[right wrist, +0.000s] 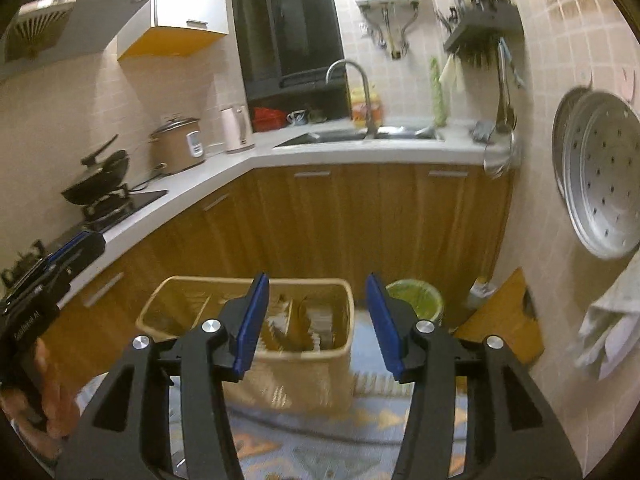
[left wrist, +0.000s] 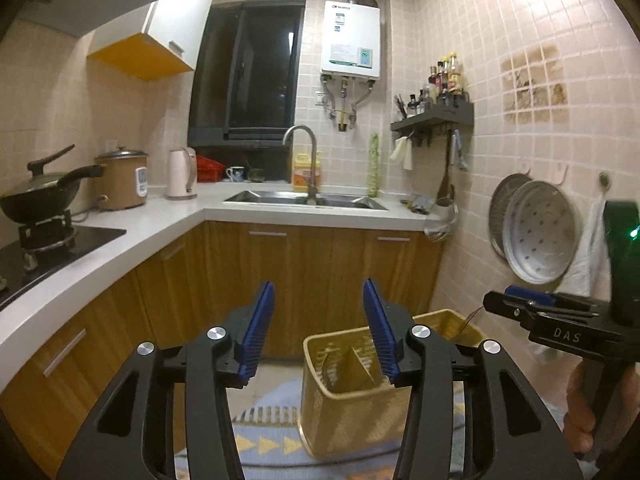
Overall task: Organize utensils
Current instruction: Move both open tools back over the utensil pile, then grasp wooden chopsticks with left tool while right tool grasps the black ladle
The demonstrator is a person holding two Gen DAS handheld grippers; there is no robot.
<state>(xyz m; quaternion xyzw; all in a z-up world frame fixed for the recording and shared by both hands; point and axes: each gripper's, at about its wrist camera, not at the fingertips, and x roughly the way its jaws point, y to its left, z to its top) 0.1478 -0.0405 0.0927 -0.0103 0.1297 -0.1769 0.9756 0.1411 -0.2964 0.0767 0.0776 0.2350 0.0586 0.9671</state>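
An L-shaped white counter (left wrist: 120, 240) over wooden cabinets (left wrist: 328, 276) is seen ahead, with a steel sink (left wrist: 304, 198) set into it below a dark window (left wrist: 248, 68). A patterned rug (right wrist: 320, 440) is spread on the floor. On it, in front of the cabinets, stands the tan utensil basket (right wrist: 312, 376) (divided inside into compartments, its contents too blurred to be named). A green-lined bin (right wrist: 416, 296) is placed just beside the basket. The left gripper (left wrist: 318, 332) is held above the basket with its blue pads (left wrist: 260, 332) wide apart and nothing between them. The right gripper (right wrist: 316, 320) is likewise held wide, with nothing gripped, over the basket's near rim.
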